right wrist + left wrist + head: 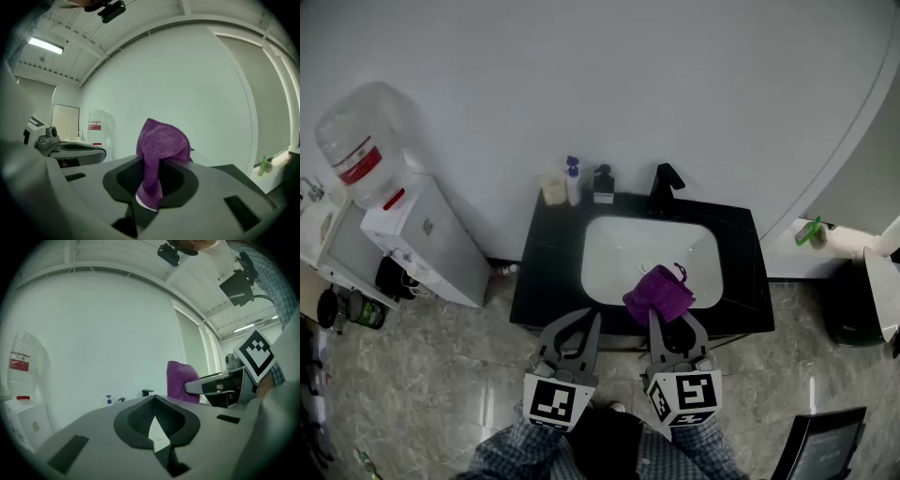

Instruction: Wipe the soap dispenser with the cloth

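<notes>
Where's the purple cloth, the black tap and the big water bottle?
purple cloth (659,292), head view, middle of the bunched fabric.
tap (664,192), head view, its black body.
water bottle (366,122), head view, its clear side.

I'm standing in a washroom corner of what looks like an office or studio. A black counter holds a white sink, a black faucet and soap bottles against a plain white wall. A water cooler stands beside it on glossy stone-look floor tiles.
</notes>
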{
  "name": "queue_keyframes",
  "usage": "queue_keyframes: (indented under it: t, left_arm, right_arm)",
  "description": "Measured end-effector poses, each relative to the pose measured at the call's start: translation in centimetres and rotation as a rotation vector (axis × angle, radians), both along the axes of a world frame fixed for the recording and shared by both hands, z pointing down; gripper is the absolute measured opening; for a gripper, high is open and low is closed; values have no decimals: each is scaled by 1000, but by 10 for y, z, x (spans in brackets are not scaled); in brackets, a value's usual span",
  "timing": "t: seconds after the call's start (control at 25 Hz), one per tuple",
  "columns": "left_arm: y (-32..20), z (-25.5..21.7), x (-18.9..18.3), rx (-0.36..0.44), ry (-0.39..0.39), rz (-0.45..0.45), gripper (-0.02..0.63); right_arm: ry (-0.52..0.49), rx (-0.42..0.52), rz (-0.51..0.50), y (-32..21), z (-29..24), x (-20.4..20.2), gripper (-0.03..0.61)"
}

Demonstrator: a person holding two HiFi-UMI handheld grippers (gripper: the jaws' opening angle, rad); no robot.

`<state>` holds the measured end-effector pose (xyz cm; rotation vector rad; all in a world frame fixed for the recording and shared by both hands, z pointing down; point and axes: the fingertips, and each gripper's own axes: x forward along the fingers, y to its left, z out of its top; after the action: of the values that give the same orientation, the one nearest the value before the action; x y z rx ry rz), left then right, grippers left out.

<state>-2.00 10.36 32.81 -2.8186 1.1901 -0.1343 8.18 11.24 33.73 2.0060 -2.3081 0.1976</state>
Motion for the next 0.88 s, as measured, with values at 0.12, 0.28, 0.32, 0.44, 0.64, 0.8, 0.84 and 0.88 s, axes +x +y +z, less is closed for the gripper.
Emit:
queue_keyframes:
  t: [0.12,0.28,0.32,0.44,0.64,0.8,0.84,0.88]
  left_arm:
    - [0,-1,0,4,2,1,2]
    - [1,4,-1,-21,-14,2,2]
    - [1,4,-2,-22,-15,2,2]
    - [0,1,-1,-1,-3,2,2]
    - [2,7,-1,-42,-31,-7,2]
    - [4,3,3,-22,-23,-16,2]
    - [5,0,5,-9,-20,-18,2]
    - [7,-2,7,3,-17,-20,2]
  right_arm:
    - [-6,2,1,0,0,0,78]
    - [-12,0,5,-1,0,0,78]
    - [-13,0,6,-1,-1,0,78]
    - [-15,2,12,-1,-1,1,78]
    - [-34,-1,14,0,-1,6,78]
    - [-40,1,14,2,-1,12,78]
    - [-43,2,14,3,-1,14,78]
    - [-46,2,15,4,-1,17,78]
